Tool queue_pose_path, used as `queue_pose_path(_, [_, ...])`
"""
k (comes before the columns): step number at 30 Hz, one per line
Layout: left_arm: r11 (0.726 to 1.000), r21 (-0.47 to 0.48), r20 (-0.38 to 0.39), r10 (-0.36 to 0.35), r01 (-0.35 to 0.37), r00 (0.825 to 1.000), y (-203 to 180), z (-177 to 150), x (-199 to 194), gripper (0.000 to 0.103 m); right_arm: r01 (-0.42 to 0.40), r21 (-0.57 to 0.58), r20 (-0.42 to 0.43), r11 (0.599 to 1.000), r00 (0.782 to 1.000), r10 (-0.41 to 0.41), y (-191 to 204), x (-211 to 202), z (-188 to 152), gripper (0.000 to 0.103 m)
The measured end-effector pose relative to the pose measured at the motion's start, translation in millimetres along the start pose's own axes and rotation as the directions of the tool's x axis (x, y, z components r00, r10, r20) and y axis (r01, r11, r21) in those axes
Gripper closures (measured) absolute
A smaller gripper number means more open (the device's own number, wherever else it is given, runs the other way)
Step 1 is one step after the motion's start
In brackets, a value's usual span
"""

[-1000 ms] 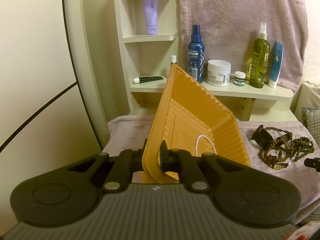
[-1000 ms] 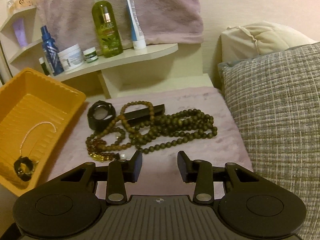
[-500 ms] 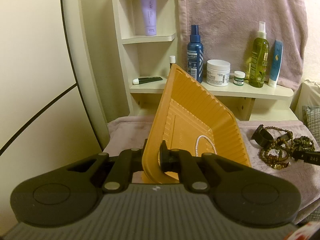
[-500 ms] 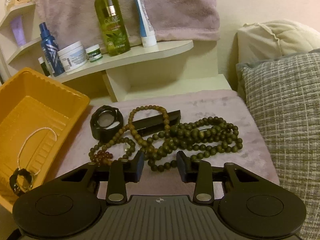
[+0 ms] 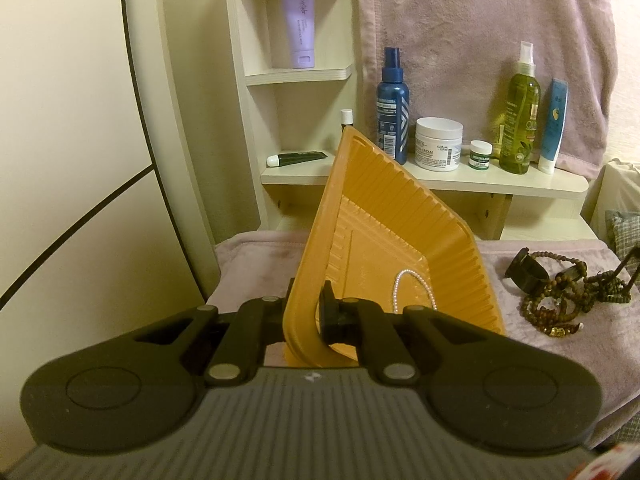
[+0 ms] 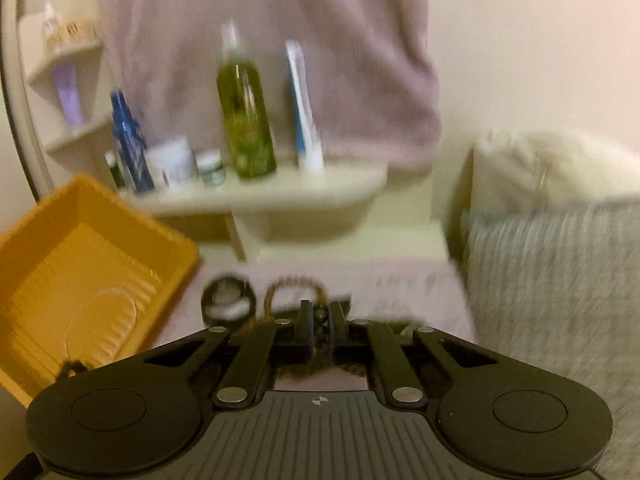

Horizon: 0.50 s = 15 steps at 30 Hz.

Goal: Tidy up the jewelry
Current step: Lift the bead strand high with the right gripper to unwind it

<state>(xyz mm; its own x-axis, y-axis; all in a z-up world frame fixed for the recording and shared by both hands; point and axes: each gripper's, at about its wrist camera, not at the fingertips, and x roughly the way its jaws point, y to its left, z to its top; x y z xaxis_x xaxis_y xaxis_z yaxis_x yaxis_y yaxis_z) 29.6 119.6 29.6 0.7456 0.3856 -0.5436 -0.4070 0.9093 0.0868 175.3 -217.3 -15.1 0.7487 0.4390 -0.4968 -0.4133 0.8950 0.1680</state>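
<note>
My left gripper is shut on the near rim of the orange tray and holds it tilted up. A pearl necklace lies inside the tray. The tray also shows at the left in the blurred right wrist view. A pile of dark bead necklaces and a black watch lie on the pink cloth to the right. My right gripper is shut on dark beads of the pile; the watch lies just left of it.
A shelf behind holds a blue spray bottle, a white cream jar, a green bottle and a blue tube. A grey pillow lies at the right. A pink towel hangs above.
My right gripper moved forward and down onto the bead pile and closed on the beads. My left gripper still holds the tilted tray in place.
</note>
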Motion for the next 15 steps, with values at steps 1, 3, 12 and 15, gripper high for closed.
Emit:
queue_pose_path(1, [1.0, 0.0, 0.0, 0.0, 0.0, 1.0, 0, 0, 0, 0.096, 0.001, -0.012, 0.021, 1.0, 1.0, -0.001, -1, -8, 9, 0.096])
queue_pose_path(3, [1.0, 0.001, 0.001, 0.001, -0.001, 1.0, 0, 0, 0, 0.096, 0.002, -0.036, 0.063, 0.999, 0.998, 0.0, -3, -25, 28, 0.096])
queue_pose_path(12, [1.0, 0.004, 0.005, 0.001, -0.001, 1.0, -2, 0, -1, 0.096, 0.003, -0.151, 0.232, 0.989, 0.972, 0.032, -1, -99, 112, 0.096])
queue_pose_path(15, [1.0, 0.006, 0.007, 0.002, -0.002, 1.0, -3, 0, -1, 0.096, 0.006, -0.192, 0.277, 0.981, 0.96, 0.049, 5, -118, 137, 0.096])
